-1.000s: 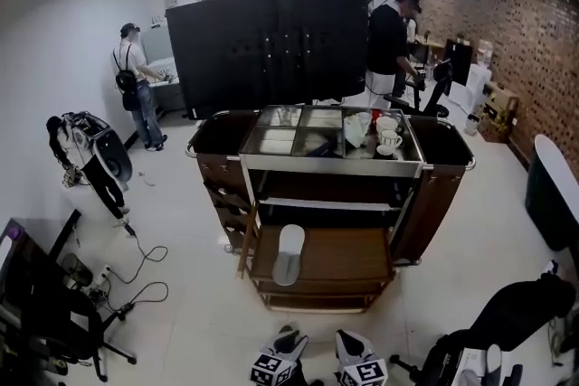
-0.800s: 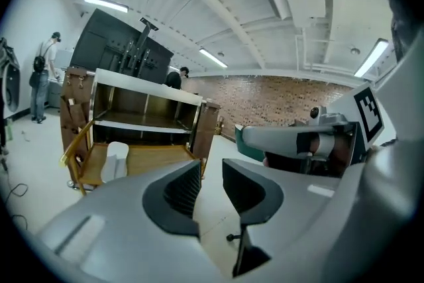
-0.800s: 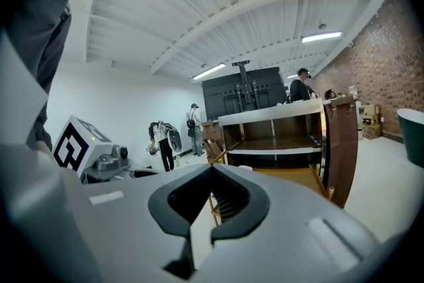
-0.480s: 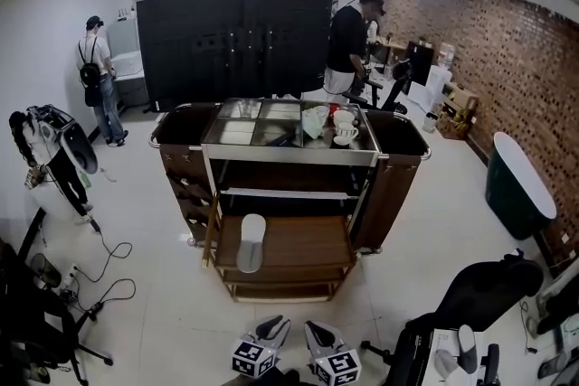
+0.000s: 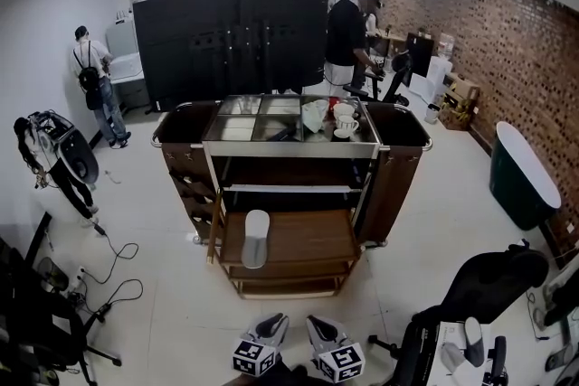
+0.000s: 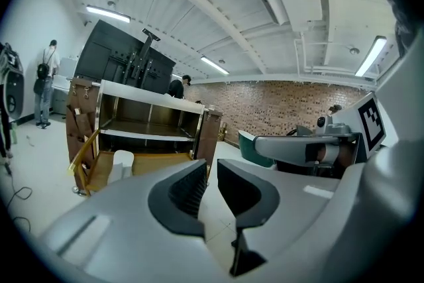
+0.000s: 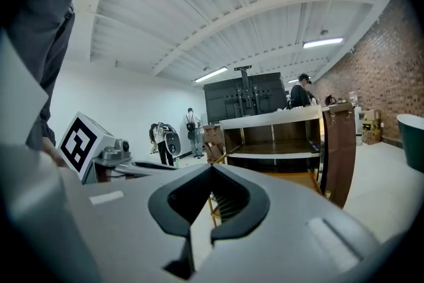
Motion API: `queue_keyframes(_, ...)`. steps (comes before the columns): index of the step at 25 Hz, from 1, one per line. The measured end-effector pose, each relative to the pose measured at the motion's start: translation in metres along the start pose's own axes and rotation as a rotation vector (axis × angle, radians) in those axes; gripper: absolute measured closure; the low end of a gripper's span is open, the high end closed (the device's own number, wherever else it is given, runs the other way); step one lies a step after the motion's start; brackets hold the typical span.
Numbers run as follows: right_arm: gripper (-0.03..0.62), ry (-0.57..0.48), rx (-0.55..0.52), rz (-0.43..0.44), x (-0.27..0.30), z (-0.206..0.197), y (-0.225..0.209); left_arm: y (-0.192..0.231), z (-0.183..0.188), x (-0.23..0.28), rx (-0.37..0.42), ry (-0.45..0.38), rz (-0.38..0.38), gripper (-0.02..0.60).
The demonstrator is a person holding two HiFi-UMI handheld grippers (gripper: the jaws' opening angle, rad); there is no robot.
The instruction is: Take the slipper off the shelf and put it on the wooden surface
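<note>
A white slipper lies on the left part of the cart's low wooden surface, under the cart's steel shelves. Both grippers sit at the bottom edge of the head view, well short of the cart. My left gripper is closing; a narrow gap still shows between its jaws and nothing is in it. In the left gripper view the slipper is far ahead of that left gripper. My right gripper is shut and empty, its tips meeting in the right gripper view.
The cart's top tray holds cups and cloths. One person stands behind the cart, another at the back left. A black chair is at the right, cables on the floor at the left, a dark tub by the brick wall.
The head view has swung, so the cart sits further left and a little farther off. The slipper stays on the wooden surface. Both grippers remain low at the bottom edge.
</note>
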State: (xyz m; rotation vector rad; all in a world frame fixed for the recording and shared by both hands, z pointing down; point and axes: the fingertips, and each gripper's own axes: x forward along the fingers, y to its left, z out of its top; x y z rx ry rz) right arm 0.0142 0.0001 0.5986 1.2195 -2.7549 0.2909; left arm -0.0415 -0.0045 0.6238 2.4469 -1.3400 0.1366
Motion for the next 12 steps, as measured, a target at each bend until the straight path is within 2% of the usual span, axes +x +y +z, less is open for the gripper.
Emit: queue_keyframes(12, 0.597, -0.014, 0.020, -0.023, 0.001, 0.001, -0.013, -0.001, 0.009, 0.013, 0.022, 0.008, -0.025, 0.512)
